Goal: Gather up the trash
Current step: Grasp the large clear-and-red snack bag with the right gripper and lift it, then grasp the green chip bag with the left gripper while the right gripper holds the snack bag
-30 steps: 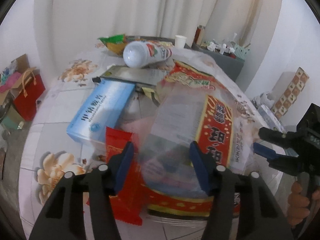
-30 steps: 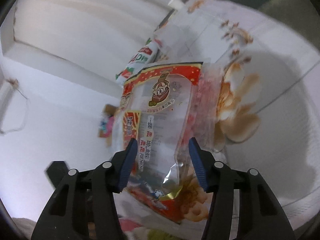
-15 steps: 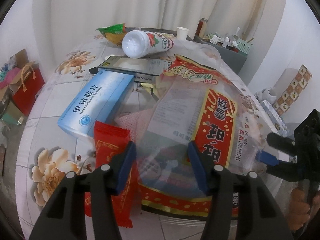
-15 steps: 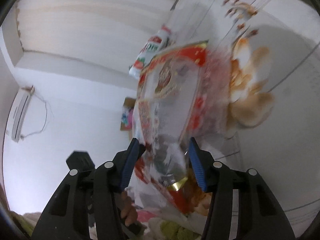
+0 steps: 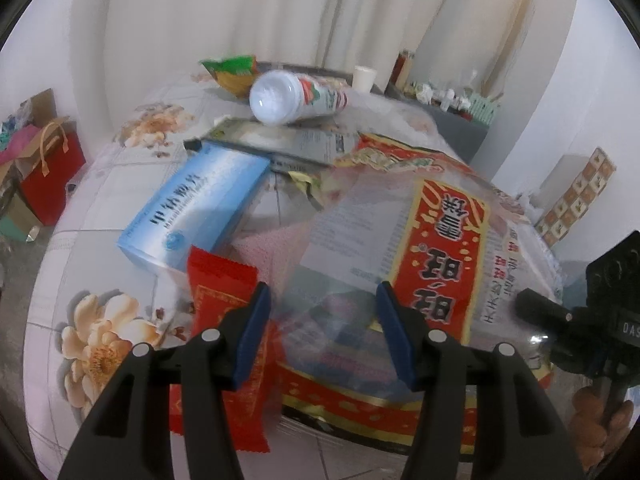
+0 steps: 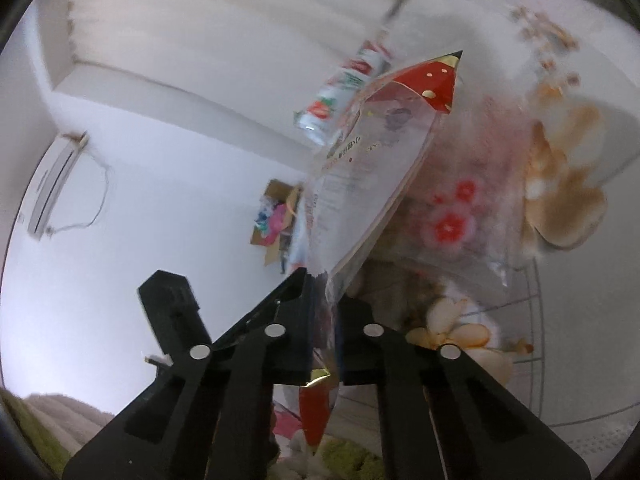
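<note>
Now the right claw (image 6: 324, 312) has closed, pinching the snack bag's (image 6: 372, 168) edge.

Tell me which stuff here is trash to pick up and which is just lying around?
Trash for the job:
- big clear snack bag, pinched in the right tongs
- red wrapper
- blue box
- white bottle
- green packet

Just lying about:
- paper cup
- red gift bag on the floor
- curtain
</note>
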A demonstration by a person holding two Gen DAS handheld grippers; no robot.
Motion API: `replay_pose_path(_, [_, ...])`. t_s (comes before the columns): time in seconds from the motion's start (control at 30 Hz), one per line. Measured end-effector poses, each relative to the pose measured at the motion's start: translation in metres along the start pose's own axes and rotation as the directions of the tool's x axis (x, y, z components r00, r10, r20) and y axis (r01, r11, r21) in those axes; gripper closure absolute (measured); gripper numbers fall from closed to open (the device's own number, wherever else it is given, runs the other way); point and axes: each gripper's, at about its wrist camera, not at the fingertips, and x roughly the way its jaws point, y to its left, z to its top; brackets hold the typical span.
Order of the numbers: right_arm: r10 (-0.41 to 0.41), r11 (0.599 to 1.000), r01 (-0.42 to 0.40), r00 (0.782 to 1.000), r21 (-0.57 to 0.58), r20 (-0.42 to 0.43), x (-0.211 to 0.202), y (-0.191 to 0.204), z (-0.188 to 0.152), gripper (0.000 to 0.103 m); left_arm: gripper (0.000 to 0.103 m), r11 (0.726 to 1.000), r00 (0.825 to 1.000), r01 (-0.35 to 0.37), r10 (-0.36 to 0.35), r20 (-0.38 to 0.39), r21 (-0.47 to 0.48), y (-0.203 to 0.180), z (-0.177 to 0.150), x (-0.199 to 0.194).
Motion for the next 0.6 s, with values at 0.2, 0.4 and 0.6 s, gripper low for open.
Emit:
replay_pose_path(0.2, [0.101, 0.993, -0.094, 0.991, -0.07, 0.092, -0.035, 0.016, 0.006, 0.101, 0.041, 0.999, 0.987, 0.042, -0.045, 0.154, 0.022, 0.005, 0.007, -0.036])
replay_pose_path(0.4, [0.126, 0.991, -0.114, 0.971, -0.072, 0.204, -0.082, 0.01, 0.007, 0.101, 0.03, 0.993, 0.964, 0.031, -0.059, 0.258, 0.112, -0.001, 0.003, -0.057])
replay_pose_path(0.6, [0.018, 1.0, -0.009, 0.934, -0.026, 0.357, -0.147, -0.013, 0.003, 0.101, 0.03, 0.986, 0.969, 0.116, -0.138, 0.205, 0.115, -0.008, -0.002, -0.053])
